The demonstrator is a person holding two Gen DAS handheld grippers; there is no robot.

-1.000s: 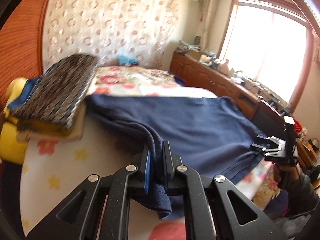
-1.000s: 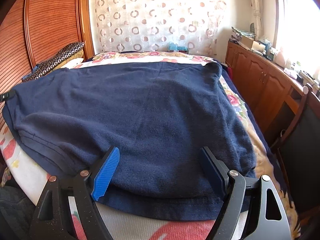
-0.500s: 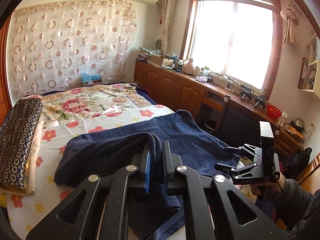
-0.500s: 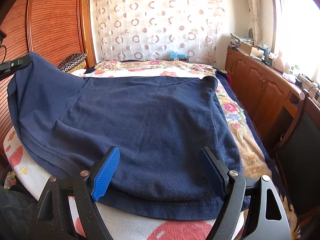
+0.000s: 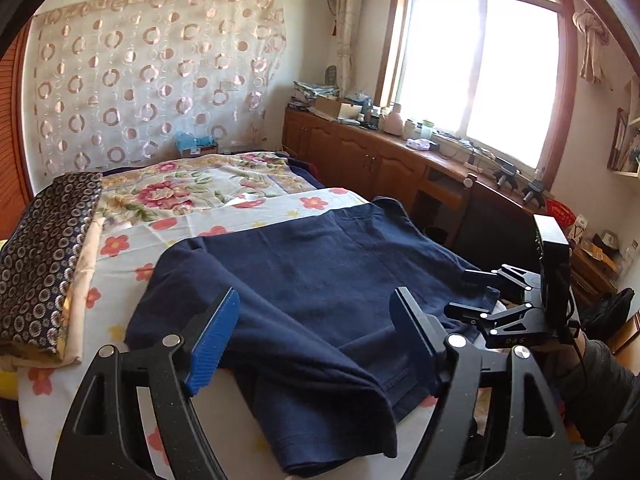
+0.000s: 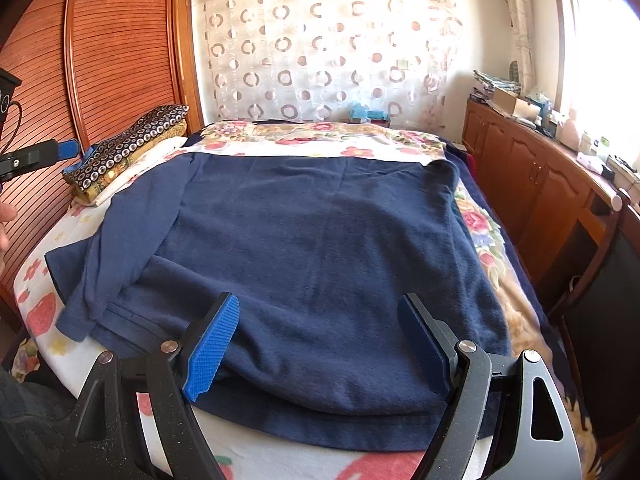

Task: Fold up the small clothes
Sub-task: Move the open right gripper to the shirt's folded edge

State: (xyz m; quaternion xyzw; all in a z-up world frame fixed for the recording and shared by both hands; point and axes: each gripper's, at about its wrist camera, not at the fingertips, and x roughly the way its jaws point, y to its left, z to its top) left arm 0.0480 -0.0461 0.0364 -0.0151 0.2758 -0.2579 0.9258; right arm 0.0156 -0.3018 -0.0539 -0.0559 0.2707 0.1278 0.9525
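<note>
A navy shirt [image 5: 320,272] [image 6: 320,232] lies spread on the flowered bed [image 5: 192,196]. Its left side and sleeve [image 6: 132,236] are folded in over the body. My left gripper [image 5: 316,300] hovers over this folded part. Its jaws are opening and the blue pad [image 5: 214,340] touches no cloth. In the right wrist view one finger of it [image 6: 66,149] shows at the left edge. My right gripper [image 6: 318,304] [image 5: 466,294] stands open over the shirt's near hem, the cloth lying under its fingers without being pinched.
A dark patterned pillow [image 5: 44,256] [image 6: 132,140] on a yellow one lies at the bed's head by the wooden headboard [image 6: 100,60]. Wooden cabinets [image 5: 360,156] with clutter run under the window. A dark chair [image 6: 600,300] stands right of the bed. A person's sleeve [image 5: 600,380] is behind the right gripper.
My left gripper, shut on the shirt's edge before, carried it across over the shirt and has let it go; its jaws now stand apart. The right gripper has not moved.
</note>
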